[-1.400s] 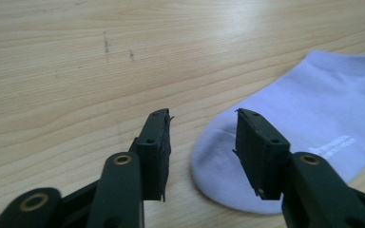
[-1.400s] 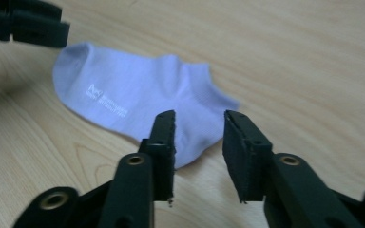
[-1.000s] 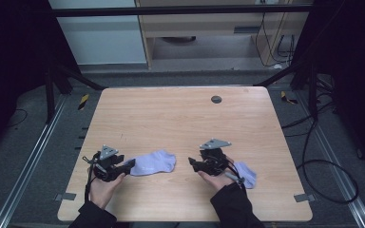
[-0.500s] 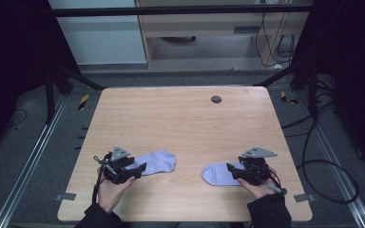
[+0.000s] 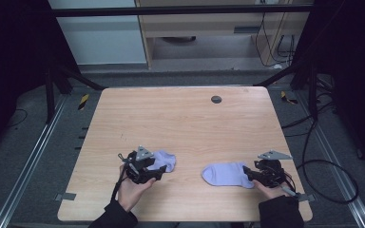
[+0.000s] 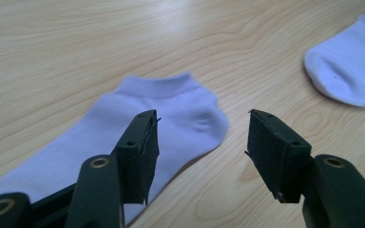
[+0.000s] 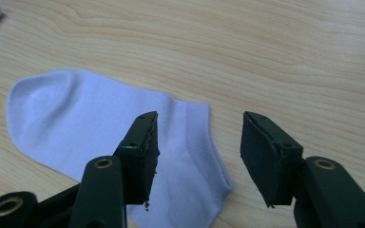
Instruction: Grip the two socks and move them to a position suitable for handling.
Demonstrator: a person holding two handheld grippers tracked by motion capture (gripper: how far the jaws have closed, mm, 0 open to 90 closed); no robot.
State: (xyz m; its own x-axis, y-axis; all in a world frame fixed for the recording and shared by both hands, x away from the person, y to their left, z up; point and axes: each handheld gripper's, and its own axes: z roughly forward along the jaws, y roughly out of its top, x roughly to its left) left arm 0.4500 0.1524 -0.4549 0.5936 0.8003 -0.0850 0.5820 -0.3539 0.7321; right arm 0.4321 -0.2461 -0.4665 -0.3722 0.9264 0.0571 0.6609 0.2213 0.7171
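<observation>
Lilac ankle socks lie apart along the tabletop's (image 5: 180, 118) near edge: left sock (image 5: 164, 160), right sock (image 5: 225, 174). Each hand-held gripper, left (image 5: 159, 172) and right (image 5: 247, 175), hovers released at its sock's cuff, likely lining up a grasp; the right's jaws have just been closing.

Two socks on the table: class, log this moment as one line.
left gripper: open, over left sock | right gripper: open, at right sock | socks apart
</observation>
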